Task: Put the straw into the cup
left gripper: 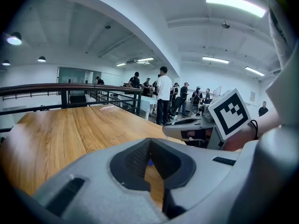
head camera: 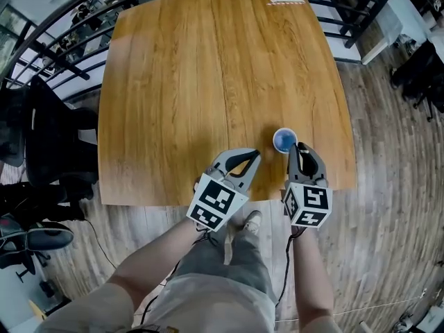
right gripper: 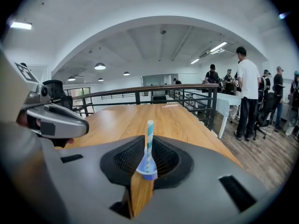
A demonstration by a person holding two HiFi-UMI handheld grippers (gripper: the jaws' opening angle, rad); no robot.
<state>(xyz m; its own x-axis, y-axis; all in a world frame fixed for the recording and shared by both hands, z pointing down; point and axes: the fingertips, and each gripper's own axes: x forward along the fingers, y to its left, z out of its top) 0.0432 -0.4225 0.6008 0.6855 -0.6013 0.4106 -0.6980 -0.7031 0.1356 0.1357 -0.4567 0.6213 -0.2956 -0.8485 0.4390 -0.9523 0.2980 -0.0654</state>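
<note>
Hovering at table's (head camera: 208, 82) near edge: right tool (head camera: 300, 148) seemingly clamped on upright straw (right gripper: 149, 136) in cup (head camera: 284, 141); left tool (head camera: 257, 152) closed, empty.

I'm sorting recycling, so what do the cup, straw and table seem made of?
The cup: probably plastic, smooth blue surface. The straw: likely paper, matte, with blue-and-white spiral stripes. The table: wood or wood veneer, plank seams and grain visible, light sheen.

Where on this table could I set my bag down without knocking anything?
The whole left half and the middle of the table are bare, up to the small white strip at the far edge. Crowded: the near right corner, with the cup, its straw, the left gripper and the right gripper.
</note>
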